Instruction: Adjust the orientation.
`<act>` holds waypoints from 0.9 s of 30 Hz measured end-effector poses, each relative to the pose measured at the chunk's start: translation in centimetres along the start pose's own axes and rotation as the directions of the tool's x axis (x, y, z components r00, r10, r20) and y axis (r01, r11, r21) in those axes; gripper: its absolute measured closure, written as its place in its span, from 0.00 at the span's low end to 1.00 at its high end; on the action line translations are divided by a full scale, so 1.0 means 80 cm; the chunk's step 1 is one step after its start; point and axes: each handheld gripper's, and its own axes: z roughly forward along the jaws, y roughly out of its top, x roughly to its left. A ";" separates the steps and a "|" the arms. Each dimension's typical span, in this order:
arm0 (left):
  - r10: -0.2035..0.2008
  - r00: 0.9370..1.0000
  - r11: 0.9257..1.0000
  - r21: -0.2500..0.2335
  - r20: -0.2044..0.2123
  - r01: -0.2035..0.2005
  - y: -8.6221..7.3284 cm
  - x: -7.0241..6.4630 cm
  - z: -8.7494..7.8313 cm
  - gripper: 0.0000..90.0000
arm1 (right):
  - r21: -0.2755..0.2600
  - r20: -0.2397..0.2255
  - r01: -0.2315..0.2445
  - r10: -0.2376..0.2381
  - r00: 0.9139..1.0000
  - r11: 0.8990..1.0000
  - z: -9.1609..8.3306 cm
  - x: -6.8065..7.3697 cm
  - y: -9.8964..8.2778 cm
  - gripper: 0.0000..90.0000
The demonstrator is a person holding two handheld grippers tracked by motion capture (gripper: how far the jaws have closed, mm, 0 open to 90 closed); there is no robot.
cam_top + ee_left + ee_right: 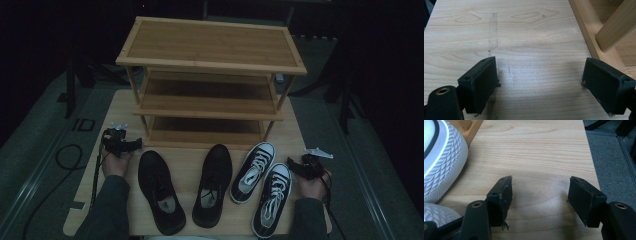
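Four shoes lie in a row on the pale wooden table (190, 165) before a three-shelf bamboo rack (210, 80): two plain black shoes (161, 192), two black-and-white laced sneakers (272, 200). No writing is readable. The left gripper (131, 145) and right gripper (292, 164) flank them, jaws wide, empty.

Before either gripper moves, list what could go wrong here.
1. The right gripper sits close beside the black-and-white sneakers; closing in could nudge the pair, which touch, out of line.
2. The left gripper is near the shoe rack leg and could catch it when lifting.
3. The black shoes lie close together, so open jaws may bump both.
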 end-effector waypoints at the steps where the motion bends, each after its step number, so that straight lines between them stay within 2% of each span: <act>1: 0.000 1.000 1.000 0.003 -0.003 0.000 0.000 0.000 0.000 0.15 | 0.000 0.000 0.000 0.000 1.000 1.000 0.000 0.000 0.000 0.40; 15: -0.003 1.000 1.000 0.002 -0.007 0.003 0.000 -0.001 0.000 0.15 | 0.001 -0.006 0.003 -0.003 1.000 1.000 0.000 0.000 0.000 0.38; 24: -0.017 1.000 1.000 -0.014 -0.023 0.017 -0.001 0.002 -0.004 0.25 | 0.001 -0.007 0.003 -0.003 1.000 1.000 0.000 0.000 0.000 0.38; 26: -0.019 1.000 1.000 -0.012 -0.022 0.019 -0.002 0.003 -0.004 0.30 | 0.001 -0.007 0.002 -0.002 1.000 1.000 0.000 0.000 0.000 0.38; 27: -0.019 1.000 1.000 -0.014 -0.020 0.018 -0.002 0.003 -0.007 0.35 | 0.001 -0.007 0.002 -0.002 1.000 1.000 0.000 0.000 0.000 0.38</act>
